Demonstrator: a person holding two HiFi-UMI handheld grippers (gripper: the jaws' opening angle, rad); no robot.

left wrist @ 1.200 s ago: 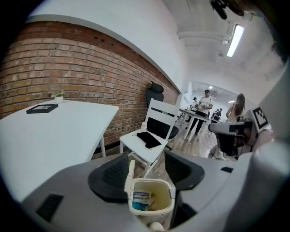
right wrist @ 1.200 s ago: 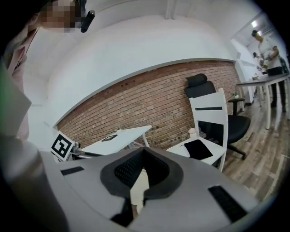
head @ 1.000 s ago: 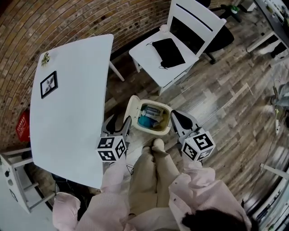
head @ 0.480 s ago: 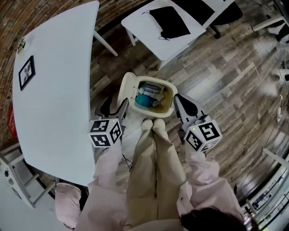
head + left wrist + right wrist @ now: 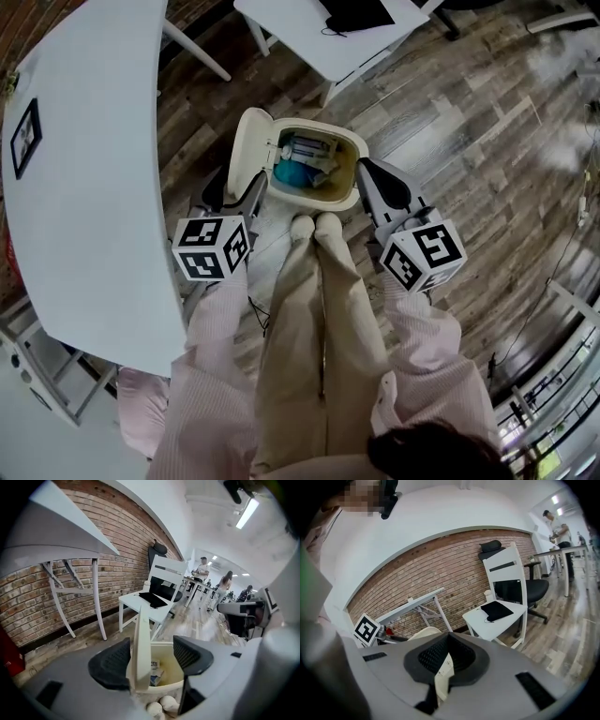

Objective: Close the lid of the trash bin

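Cream bin [image 5: 361, 164] sits upper centre in the head view. Its lid [image 5: 248, 150] stands upright on the left side, with trash [image 5: 305, 164] showing inside. The left gripper [image 5: 234, 187] flanks the lid. The right gripper [image 5: 373, 176] is by the right rim, probably to brace the bin.

Left gripper view: jaws wide apart, lid edge-on between them, nothing clamped. Looks set up to tip it shut.

Right gripper view: jaw tips together, with a cream sliver showing in the gap. No confirmed hold.
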